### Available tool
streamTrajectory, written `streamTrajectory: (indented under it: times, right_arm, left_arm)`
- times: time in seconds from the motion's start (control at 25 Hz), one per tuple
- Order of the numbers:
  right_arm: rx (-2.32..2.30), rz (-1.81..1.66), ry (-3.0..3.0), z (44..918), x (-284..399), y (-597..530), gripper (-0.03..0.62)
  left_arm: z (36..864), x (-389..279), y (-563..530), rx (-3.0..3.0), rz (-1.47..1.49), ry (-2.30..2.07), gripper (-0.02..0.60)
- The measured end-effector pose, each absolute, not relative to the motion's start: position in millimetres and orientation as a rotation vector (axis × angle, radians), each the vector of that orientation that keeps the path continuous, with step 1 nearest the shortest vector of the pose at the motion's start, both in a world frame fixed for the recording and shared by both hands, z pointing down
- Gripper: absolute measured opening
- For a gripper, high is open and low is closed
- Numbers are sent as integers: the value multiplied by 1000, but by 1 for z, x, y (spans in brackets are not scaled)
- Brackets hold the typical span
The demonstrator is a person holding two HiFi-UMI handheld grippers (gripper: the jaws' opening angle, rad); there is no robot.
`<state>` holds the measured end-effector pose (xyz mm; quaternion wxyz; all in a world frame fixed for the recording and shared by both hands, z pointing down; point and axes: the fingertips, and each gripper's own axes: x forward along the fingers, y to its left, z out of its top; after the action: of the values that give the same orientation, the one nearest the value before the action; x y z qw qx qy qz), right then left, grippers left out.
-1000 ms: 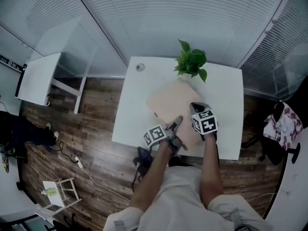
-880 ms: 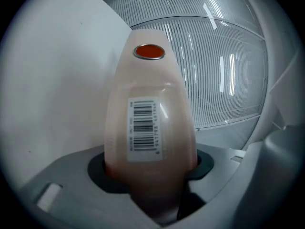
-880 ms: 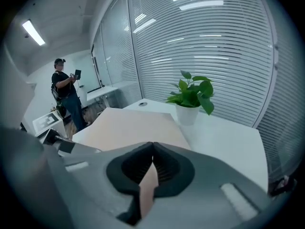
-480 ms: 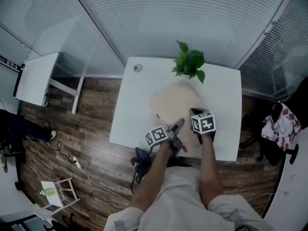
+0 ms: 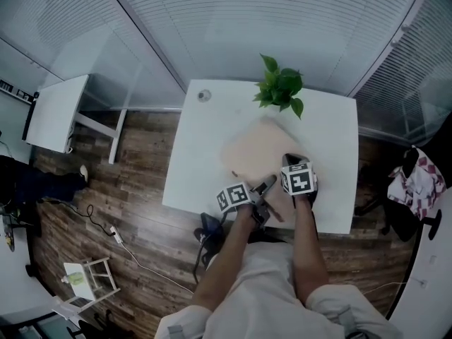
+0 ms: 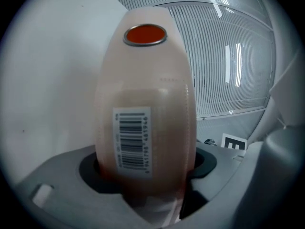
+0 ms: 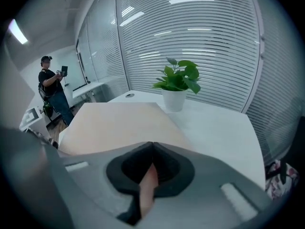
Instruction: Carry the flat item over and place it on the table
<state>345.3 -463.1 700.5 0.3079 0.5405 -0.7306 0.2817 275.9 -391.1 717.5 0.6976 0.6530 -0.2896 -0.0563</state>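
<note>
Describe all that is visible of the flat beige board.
The board is thin, flat, pale pinkish-beige, with a smooth surface. One face carries a white barcode label and, at its far end, a metal-rimmed red spot. It seems to rest on the white table, near the plant. The right gripper is shut on its near edge; the left gripper has just been opening its jaws, the board between them.

Forearms point(image 5: 229, 256) reach forward side by side; left gripper point(image 5: 264, 187) has just been opening its jaws, board point(image 5: 256, 145) loose between them; right gripper point(image 5: 291, 162), tilted down, clamps the board's edge
</note>
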Motion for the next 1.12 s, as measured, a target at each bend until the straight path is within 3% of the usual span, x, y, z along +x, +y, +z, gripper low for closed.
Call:
streamTrajectory:
  times: [1.12]
  right_arm:
    - [1545, 611, -1895, 707, 332, -459, 2]
  left_arm:
    - [739, 220, -350, 1407, -88, -813, 356]
